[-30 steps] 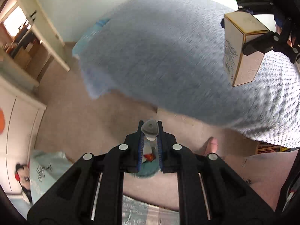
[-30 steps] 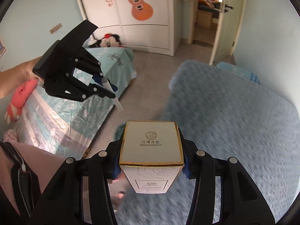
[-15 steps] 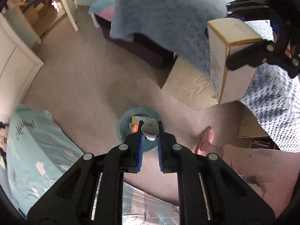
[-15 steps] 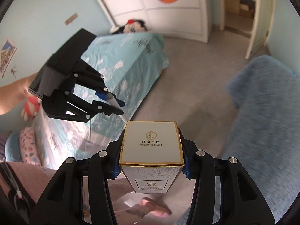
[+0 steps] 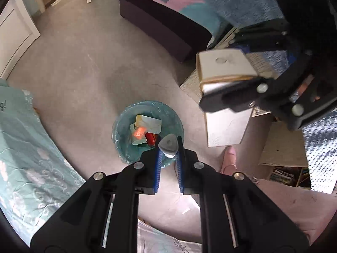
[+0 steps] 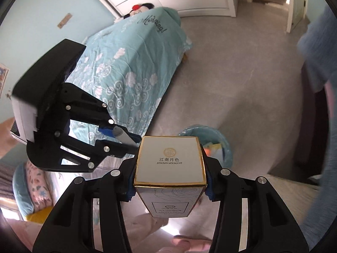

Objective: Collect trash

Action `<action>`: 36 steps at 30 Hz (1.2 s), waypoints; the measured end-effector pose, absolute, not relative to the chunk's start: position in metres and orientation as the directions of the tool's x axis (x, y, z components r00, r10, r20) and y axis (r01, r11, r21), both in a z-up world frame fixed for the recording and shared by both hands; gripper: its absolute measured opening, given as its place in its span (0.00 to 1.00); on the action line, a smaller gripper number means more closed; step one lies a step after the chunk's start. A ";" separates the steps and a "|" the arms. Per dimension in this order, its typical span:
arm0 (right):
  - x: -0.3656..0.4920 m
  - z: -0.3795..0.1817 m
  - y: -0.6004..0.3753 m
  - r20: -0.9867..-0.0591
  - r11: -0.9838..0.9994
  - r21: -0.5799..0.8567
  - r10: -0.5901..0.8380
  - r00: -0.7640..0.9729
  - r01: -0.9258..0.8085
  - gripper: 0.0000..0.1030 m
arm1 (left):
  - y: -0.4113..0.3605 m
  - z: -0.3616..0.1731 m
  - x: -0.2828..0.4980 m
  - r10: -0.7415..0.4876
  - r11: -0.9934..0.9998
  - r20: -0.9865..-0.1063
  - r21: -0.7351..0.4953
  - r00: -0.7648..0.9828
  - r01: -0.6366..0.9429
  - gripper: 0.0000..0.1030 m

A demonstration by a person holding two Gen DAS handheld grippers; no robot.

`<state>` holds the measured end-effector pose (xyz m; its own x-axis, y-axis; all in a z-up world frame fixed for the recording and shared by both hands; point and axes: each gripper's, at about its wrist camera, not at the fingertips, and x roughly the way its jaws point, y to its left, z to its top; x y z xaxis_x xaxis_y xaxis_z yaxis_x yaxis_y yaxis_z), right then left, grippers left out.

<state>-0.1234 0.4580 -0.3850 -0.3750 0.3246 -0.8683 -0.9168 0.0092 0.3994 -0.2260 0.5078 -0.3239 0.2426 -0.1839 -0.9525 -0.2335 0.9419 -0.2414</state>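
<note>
My left gripper (image 5: 168,150) is shut on a thin grey marker pen (image 5: 167,145), held end-on over the near rim of a round bin lined with a teal bag (image 5: 126,122). The bin holds a cream box, a cup and red and orange wrappers. My right gripper (image 6: 169,186) is shut on a white gold-edged carton (image 6: 170,161) printed "Jiangnan Moonlight". In the left wrist view that carton (image 5: 226,113) hangs to the right of the bin, above the floor. In the right wrist view the left gripper (image 6: 130,140) with the pen sits left of the carton, and the bin (image 6: 212,135) shows just beyond it.
A bed with a teal flowered cover (image 6: 134,67) runs along one side. A dark bed base under a blue fleece blanket (image 5: 164,27) lies opposite. Flat cardboard (image 5: 282,145) lies on the carpet. The person's pink slipper (image 5: 228,157) stands near the bin.
Both grippers have come down and tilted toward the floor. The bin has come into view and grown larger under the left gripper. The carton has moved closer to the bin.
</note>
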 end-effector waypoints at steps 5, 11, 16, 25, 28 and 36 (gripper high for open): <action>-0.119 -0.442 0.458 -0.874 0.066 0.418 0.301 -0.381 -0.906 0.49 | 0.512 -0.370 -0.229 -0.195 0.939 -0.957 -0.245 0.216 -0.240 0.11; -0.125 -0.460 0.465 -0.880 0.032 0.401 0.290 -0.376 -0.915 0.61 | 0.506 -0.395 -0.223 -0.185 0.951 -0.963 -0.226 0.195 -0.211 0.47; -0.116 -0.446 0.463 -0.879 0.041 0.388 0.318 -0.356 -0.921 0.62 | 0.508 -0.392 -0.224 -0.163 0.951 -0.969 -0.204 0.183 -0.231 0.49; -0.109 -0.377 0.447 -0.870 0.029 0.367 0.363 -0.333 -0.930 0.64 | 0.509 -0.347 -0.235 -0.123 0.956 -0.975 -0.167 0.185 -0.242 0.51; -0.109 -0.338 0.437 -0.856 0.013 0.351 0.409 -0.315 -0.936 0.70 | 0.505 -0.316 -0.235 -0.084 0.963 -0.976 -0.131 0.200 -0.237 0.59; -0.089 -0.231 0.376 -0.817 0.102 0.312 0.537 -0.212 -0.944 0.78 | 0.478 -0.217 -0.212 -0.017 0.980 -0.959 -0.072 0.282 -0.188 0.78</action>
